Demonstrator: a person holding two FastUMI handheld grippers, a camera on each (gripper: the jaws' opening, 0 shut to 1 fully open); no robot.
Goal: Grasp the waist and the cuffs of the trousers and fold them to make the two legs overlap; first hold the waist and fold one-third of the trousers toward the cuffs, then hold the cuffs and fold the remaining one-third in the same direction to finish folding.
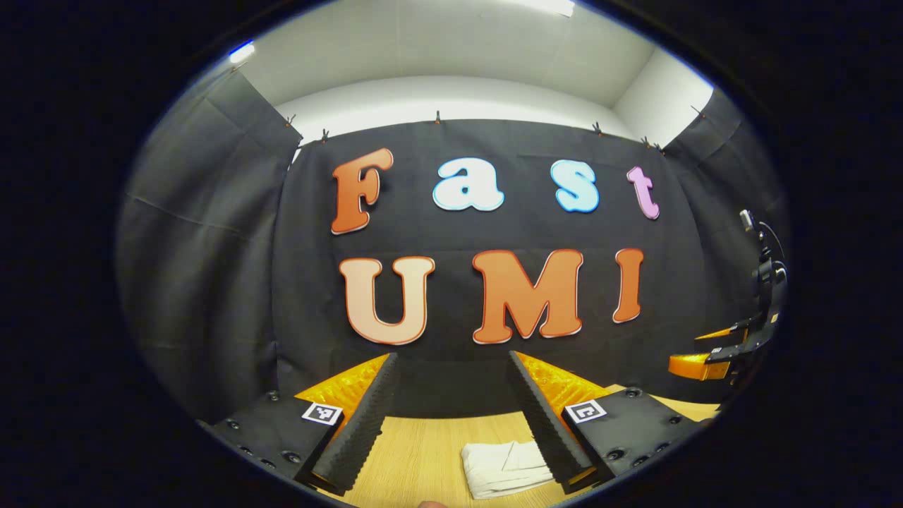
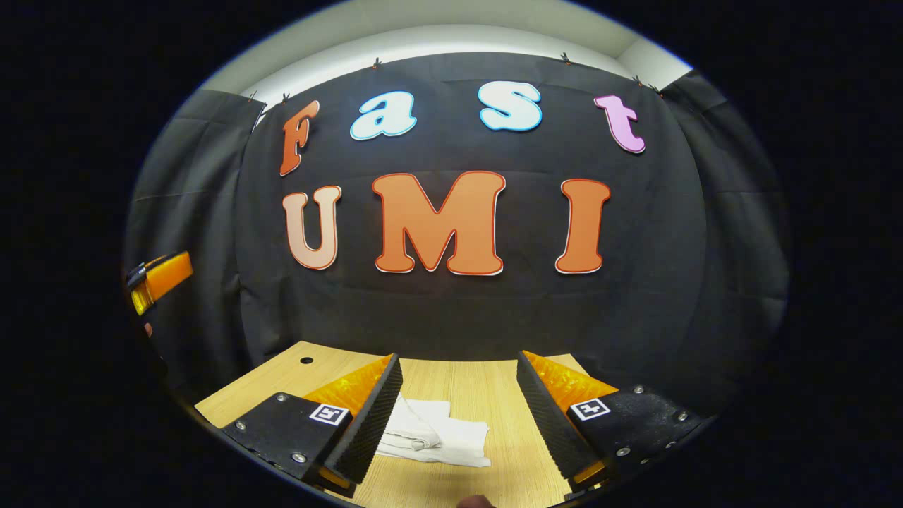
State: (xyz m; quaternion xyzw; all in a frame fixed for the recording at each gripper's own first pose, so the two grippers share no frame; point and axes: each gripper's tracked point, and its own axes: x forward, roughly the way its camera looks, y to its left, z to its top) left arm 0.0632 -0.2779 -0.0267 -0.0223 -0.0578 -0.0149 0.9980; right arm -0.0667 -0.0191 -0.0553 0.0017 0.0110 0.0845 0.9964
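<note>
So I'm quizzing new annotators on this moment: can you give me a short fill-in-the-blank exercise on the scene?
1. The folded white trousers lie on the light ____ table.
2. The left gripper has its fingers ____, holding nothing.
3. The right gripper is ____ too, raised above the table.
4. The trousers are ____ in colour.

Missing words: wooden; open; open; white

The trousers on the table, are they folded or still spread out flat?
Folded: the white trousers lie as a small layered bundle on the wooden table, with both grippers open above them.
</note>
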